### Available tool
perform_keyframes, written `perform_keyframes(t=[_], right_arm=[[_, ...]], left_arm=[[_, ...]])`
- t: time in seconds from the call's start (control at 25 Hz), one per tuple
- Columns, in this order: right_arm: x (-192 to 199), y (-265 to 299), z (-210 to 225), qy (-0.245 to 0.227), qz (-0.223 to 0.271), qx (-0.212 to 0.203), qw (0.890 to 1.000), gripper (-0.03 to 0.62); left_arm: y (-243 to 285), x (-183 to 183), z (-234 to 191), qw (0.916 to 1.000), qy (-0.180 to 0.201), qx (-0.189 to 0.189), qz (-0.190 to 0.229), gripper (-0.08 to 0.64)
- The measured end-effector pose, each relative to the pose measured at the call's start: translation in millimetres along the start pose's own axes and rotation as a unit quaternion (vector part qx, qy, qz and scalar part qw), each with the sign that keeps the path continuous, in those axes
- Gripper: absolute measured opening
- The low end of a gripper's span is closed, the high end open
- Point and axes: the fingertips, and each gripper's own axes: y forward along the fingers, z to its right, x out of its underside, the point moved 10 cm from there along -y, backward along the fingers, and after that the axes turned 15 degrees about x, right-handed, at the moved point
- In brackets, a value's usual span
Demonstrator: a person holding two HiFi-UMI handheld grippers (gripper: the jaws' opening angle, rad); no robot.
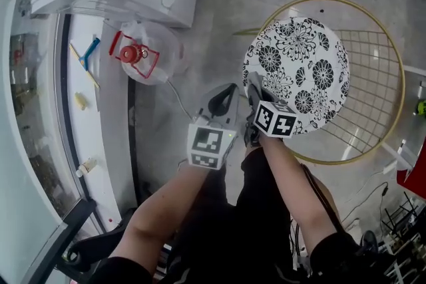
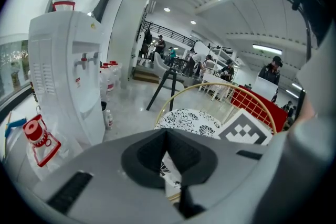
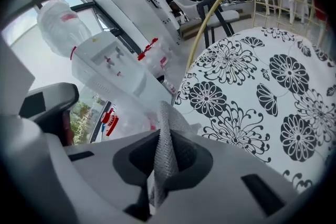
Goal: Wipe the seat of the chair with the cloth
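The right gripper (image 3: 167, 135) is clamped on a grey mesh cloth (image 3: 164, 157). The cloth is a thin folded strip that stands up between the jaws and pokes past their tips at lower centre of the right gripper view. Just beyond it, filling the right of that view, is the round seat (image 3: 262, 76), white with black flowers. The cloth's tip is at the seat's near edge; I cannot tell whether it touches. The left gripper (image 1: 223, 102), jaws together on nothing, sits beside the right one at centre of the head view, off the seat. The chair's gold wire frame (image 1: 393, 76) rings the seat at upper right.
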Motion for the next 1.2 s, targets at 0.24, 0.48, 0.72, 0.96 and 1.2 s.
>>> perform_keyframes(t=[0.24,0.48,0.72,0.96,1.2], right_arm=[[-25,-47,29,0.034,0.049,0.008,0.998,0.024],[-43,-92,98,0.073,0.097,0.075,0.99,0.023],[-51,-118,167,0.1,0.122,0.163,0.974,0.025],[-64,-126,216,0.122,0.133,0.228,0.957,0.024],[-59,-109,233,0.128,0.117,0.254,0.952,0.023]], left_arm=[[20,-26,26,0.9994,0.019,0.029,0.0,0.006],[53,-51,63,0.9962,0.042,0.077,-0.002,0.006],[79,-63,90,0.9914,0.062,0.115,-0.012,0.006],[99,-60,101,0.9873,0.074,0.138,-0.027,0.006],[114,-52,99,0.9854,0.07,0.149,-0.044,0.006]])
